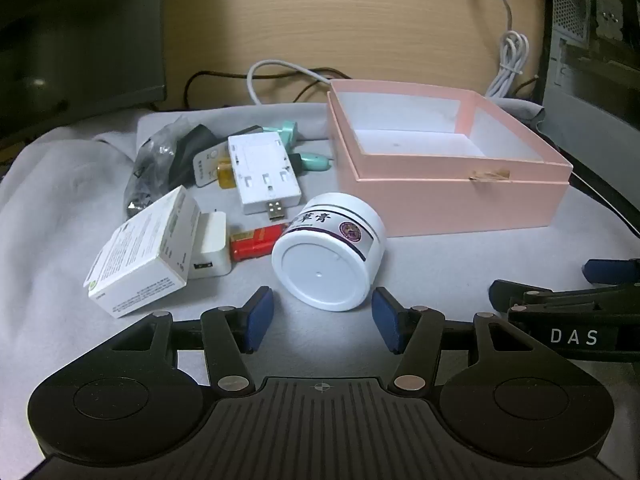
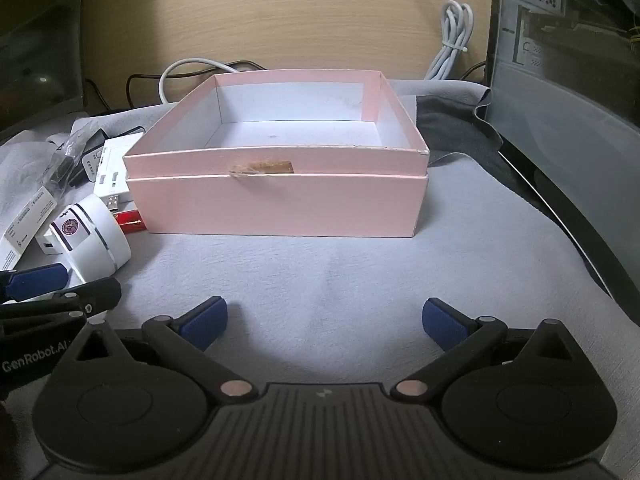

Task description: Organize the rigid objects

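Observation:
A white round jar (image 1: 330,250) with a purple label lies on its side on the grey cloth, just ahead of my open left gripper (image 1: 323,320); it also shows in the right wrist view (image 2: 96,240). An open pink box (image 1: 440,160), empty inside, stands to its right; in the right wrist view the box (image 2: 276,204) stands ahead of my open, empty right gripper (image 2: 324,322). Left of the jar lie a white carton (image 1: 140,256), a white charger (image 1: 210,250), a red item (image 1: 256,242), a white USB hub (image 1: 264,176), teal pieces (image 1: 312,160) and a black bagged item (image 1: 160,164).
The right gripper's side (image 1: 568,312) sits close at the left gripper's right. White cables (image 1: 508,64) hang at the wooden back wall. A computer case (image 2: 560,80) stands at the right, with dark cloth (image 2: 452,124) beside the box. A dark monitor (image 1: 80,40) stands at back left.

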Demonstrator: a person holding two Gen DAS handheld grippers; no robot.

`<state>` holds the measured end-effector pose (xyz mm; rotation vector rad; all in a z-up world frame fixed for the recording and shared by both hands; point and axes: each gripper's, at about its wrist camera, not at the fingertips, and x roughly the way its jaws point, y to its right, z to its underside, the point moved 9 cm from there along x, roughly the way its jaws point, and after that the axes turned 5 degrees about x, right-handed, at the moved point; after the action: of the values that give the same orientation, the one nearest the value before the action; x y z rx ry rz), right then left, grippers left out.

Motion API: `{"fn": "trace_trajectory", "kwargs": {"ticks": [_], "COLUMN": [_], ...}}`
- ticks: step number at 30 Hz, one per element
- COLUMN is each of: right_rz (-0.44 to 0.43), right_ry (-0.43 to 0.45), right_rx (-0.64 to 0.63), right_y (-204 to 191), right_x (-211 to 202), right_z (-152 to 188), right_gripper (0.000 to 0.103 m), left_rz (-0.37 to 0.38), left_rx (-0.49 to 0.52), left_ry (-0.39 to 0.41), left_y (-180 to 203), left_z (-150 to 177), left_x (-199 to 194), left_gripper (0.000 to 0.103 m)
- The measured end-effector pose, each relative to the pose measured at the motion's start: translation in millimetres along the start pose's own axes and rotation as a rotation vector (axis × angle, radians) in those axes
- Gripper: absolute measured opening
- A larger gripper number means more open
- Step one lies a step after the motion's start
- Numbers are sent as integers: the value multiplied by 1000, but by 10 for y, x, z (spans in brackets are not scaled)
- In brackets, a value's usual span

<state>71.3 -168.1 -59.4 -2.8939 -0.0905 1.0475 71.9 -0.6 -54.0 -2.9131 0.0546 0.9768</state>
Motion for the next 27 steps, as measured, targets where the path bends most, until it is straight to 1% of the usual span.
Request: {"fn": "trace_trajectory", "kwargs": {"ticks": [5,6,27], "right_rz": [-1,-3,-3], "right_ry": [1,1,1], "right_rx": [-4,-4,-4], "right_y": [-21,-22,-38], "right_x": [11,13,25], "right_z": [-6,-8,-9], "right_gripper": [103,103,103], "left_rz": [0,-22,-20], "left_rx": [3,32,28], "left_ry": [0,2,2], "left_y": [-71,1,1], "left_z": [2,-6,-7], "left_x": [8,9,12], "left_gripper": [60,60,60]}}
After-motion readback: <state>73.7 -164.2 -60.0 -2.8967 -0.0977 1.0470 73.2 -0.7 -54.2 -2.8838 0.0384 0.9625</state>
